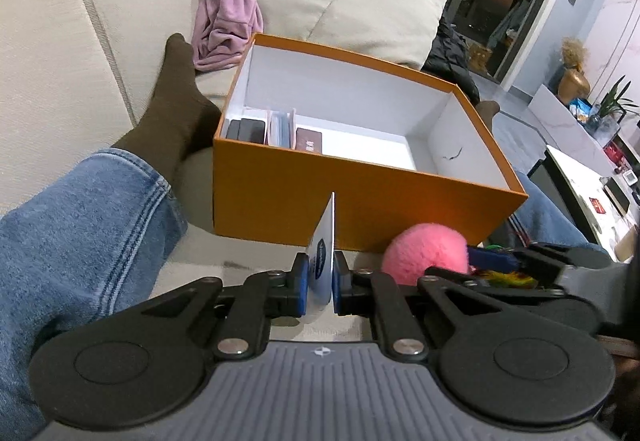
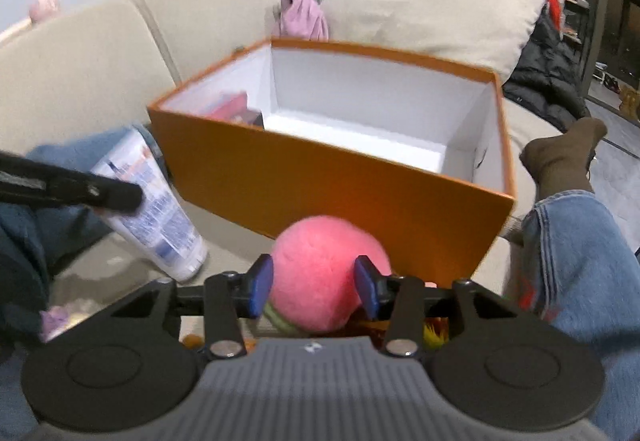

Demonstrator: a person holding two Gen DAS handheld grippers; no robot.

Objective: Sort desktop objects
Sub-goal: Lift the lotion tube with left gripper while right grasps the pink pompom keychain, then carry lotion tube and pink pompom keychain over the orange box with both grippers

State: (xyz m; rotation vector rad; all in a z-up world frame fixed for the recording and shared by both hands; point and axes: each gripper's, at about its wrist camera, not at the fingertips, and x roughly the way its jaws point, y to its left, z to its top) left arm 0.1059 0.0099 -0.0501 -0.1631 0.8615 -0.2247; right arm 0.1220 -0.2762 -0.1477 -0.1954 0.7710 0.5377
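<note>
White tube (image 1: 323, 241) pinched by left gripper (image 1: 320, 278); right gripper (image 2: 314, 287) clasps pink pompom (image 2: 320, 273).

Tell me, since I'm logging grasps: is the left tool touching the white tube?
Touching. The left wrist view shows the left tool with both blue pads pressed against the flattened white tube, no gap either side.

Blue jeans (image 1: 80, 225), brown sock (image 1: 172, 109).

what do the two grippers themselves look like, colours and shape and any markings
Both the left gripper and the right gripper look alike: black linkage arms with silver rivets, two round black discs at the base, a grey ribbed body with a small white emblem, and blue pads on the fingertips. No cables or sleeves show.
</note>
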